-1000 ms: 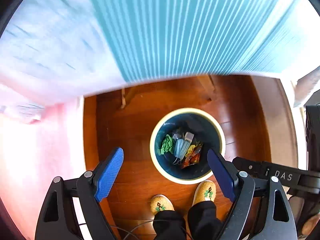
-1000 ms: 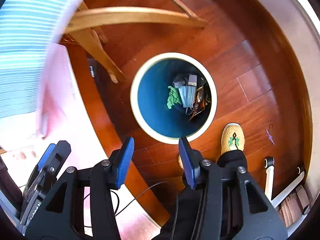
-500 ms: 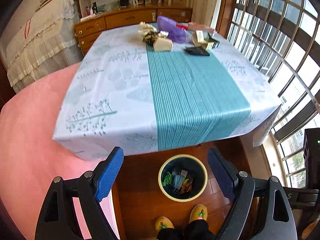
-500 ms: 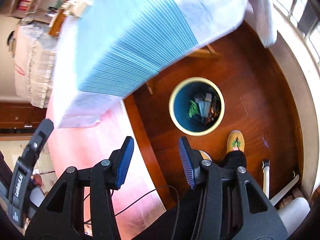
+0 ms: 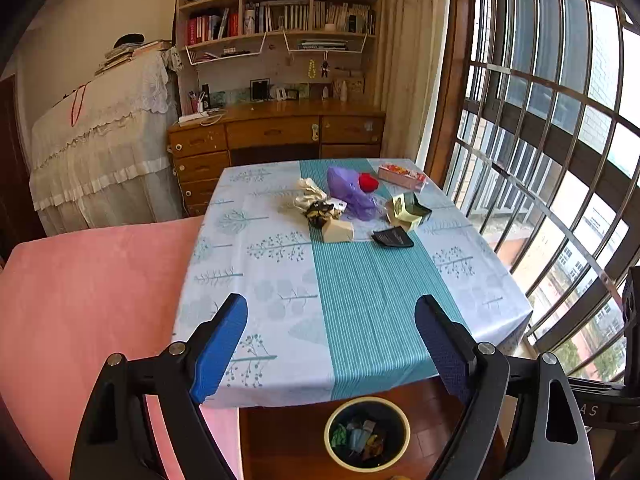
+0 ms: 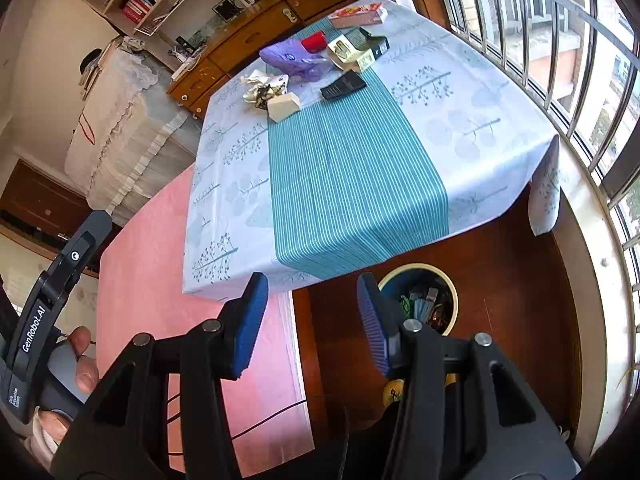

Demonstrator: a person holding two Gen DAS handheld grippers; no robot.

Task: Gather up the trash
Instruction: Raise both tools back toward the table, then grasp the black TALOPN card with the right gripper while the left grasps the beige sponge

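You have nothing in either tool right now, so treat this as the reach for the next piece: the trash sits in a cluster at the far end of the counter [image 5: 280,280], well away from you, and the bin [image 5: 367,433] with what it already holds stands on the floor just below the near edge. Pick one item at the front of the cluster, either the cream box [image 5: 338,231] or the flat black packet [image 5: 393,237], since both lie clear of the purple bag [image 5: 352,194] and the crumpled wrappers [image 5: 316,202] behind them. Come in low and along the teal stripe, and square the fingers across the box's short sides before you close. The black packet looks thin and may need an edge pick, though the view is too distant to be sure. The left gripper [image 5: 332,344] points down over the near counter with its fingers spread wide and empty. The right gripper [image 6: 312,316] is tilted more steeply and rolled, fingers about half apart and empty, aimed at the counter edge beside the bin.
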